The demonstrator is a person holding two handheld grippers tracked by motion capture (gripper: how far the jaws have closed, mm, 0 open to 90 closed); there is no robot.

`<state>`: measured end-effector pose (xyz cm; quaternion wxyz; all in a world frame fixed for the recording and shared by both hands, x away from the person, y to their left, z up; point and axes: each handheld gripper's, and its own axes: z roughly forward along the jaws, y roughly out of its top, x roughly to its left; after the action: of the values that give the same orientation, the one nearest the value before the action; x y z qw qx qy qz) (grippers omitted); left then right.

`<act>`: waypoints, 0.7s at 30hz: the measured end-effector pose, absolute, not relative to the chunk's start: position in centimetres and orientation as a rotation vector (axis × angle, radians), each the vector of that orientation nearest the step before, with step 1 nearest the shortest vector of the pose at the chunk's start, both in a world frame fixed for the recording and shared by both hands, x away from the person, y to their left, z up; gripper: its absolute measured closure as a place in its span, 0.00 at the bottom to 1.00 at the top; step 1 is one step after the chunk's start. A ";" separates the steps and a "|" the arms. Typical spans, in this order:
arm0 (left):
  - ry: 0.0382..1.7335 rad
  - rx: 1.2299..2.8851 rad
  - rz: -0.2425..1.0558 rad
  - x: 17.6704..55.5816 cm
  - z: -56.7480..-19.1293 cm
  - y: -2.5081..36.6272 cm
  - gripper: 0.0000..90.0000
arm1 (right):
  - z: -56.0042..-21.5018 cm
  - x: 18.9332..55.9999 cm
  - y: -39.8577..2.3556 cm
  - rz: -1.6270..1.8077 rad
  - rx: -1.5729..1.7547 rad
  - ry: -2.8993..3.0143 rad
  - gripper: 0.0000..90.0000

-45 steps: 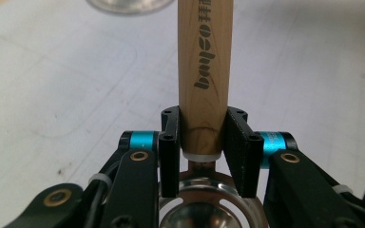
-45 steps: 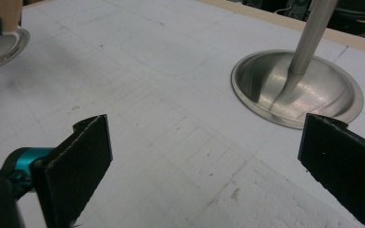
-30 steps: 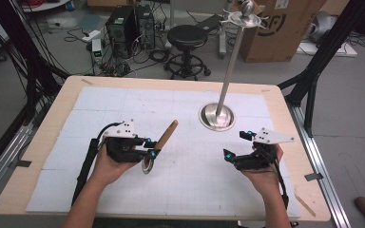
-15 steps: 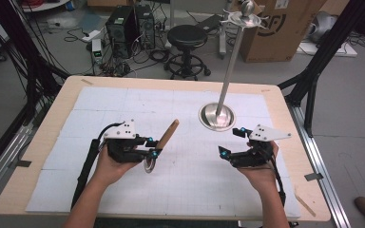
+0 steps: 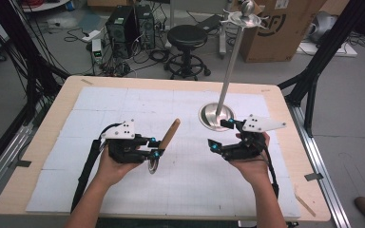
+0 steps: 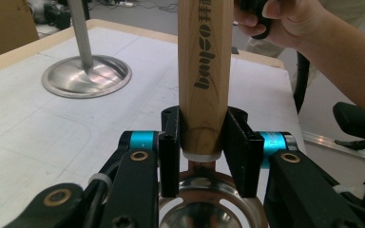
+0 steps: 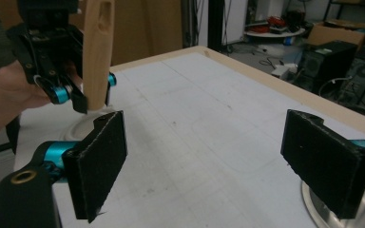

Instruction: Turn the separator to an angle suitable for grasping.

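The left gripper (image 5: 156, 147) clamps a wooden-handled strainer (image 5: 168, 137) near the table's (image 5: 38, 156) middle. The right gripper (image 5: 222, 136), jaws apart and just closing with nothing between, sits beside the stand's steel base (image 5: 216, 116).

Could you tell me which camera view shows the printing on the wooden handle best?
The left gripper view: the handle stands close up between the shut jaws, dark lettering running along it. The high view shows the handle small, no print readable. The right gripper view shows its slotted end, no lettering.

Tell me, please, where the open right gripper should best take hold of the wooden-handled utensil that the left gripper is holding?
Probably the free upper end of the wooden handle, approached from its right side: the left gripper clamps the base by the metal head, and the right gripper is open.
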<state>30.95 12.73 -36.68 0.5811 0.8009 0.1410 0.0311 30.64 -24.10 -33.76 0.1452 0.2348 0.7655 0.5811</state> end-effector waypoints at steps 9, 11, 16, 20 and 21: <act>0.306 1.864 0.056 31.0 -36.6 11.7 0.77 | -32.8 31.1 -21.9 1.730 0.594 2.241 0.19; 0.293 1.871 0.060 31.0 -36.4 11.2 0.77 | -32.7 31.1 -21.7 1.743 0.576 2.250 0.21; 0.269 1.856 0.047 30.9 -36.2 10.2 0.77 | -32.4 31.0 -21.2 1.820 0.523 2.260 0.27; 0.255 1.855 0.052 30.9 -36.0 9.7 0.77 | -32.3 30.7 -20.6 1.864 0.467 2.289 0.32; 0.254 1.855 0.049 30.9 -35.9 9.7 0.77 | -32.3 30.7 -20.3 1.890 0.446 2.303 0.38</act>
<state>30.91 9.70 -35.91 0.5927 0.7977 0.1094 0.0213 30.69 -20.34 -32.34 0.0645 0.1477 0.7629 0.6261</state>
